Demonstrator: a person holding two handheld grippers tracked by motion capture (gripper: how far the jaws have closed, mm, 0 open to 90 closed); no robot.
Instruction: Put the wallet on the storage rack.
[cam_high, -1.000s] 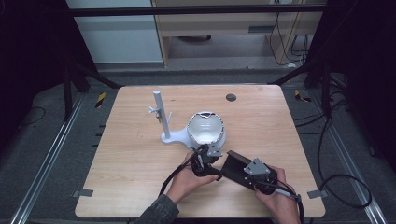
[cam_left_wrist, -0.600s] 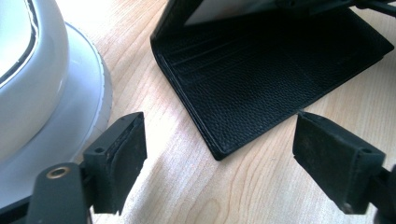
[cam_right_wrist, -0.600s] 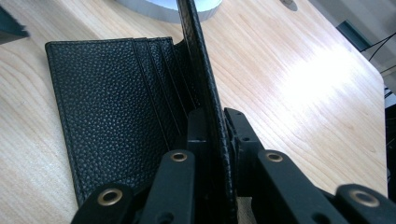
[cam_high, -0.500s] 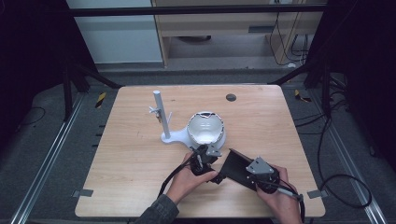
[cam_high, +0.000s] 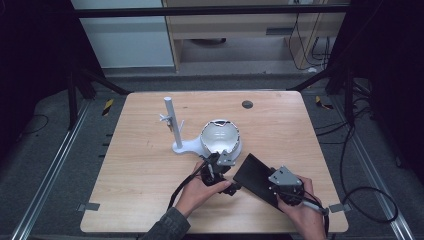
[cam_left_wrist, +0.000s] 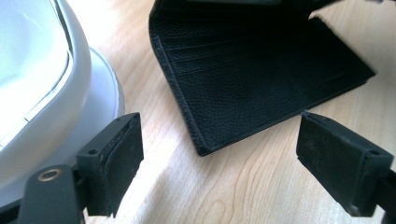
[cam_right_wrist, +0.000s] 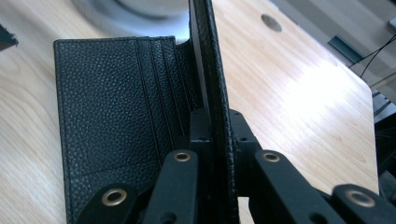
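The right gripper (cam_right_wrist: 212, 135) is closed on one flap of the black wallet (cam_right_wrist: 116, 121); in the right gripper view its two jaws press this flap from both sides, and the flap stands upright on its edge between them. The other flap lies flat on the wooden table (cam_right_wrist: 299, 93), with its card slots facing up.

The left gripper (cam_left_wrist: 219, 158) has its jaws wide apart, and they have just been opening. Nothing is between them except bare table; the corner of the wallet (cam_left_wrist: 252, 79) lies just ahead, not touching the pads.

In the high view both grippers, left (cam_high: 218, 167) and right (cam_high: 272, 182), are near the front edge of the table, and the wallet (cam_high: 252, 175) lies between them. Here also the white stand (cam_high: 175, 127) with its upright post and the white bowl-shaped object (cam_high: 220, 137) are seen whole. In the left gripper view the white object (cam_left_wrist: 42, 84) is cut off at the left edge. The inside of this object is hard to make out.
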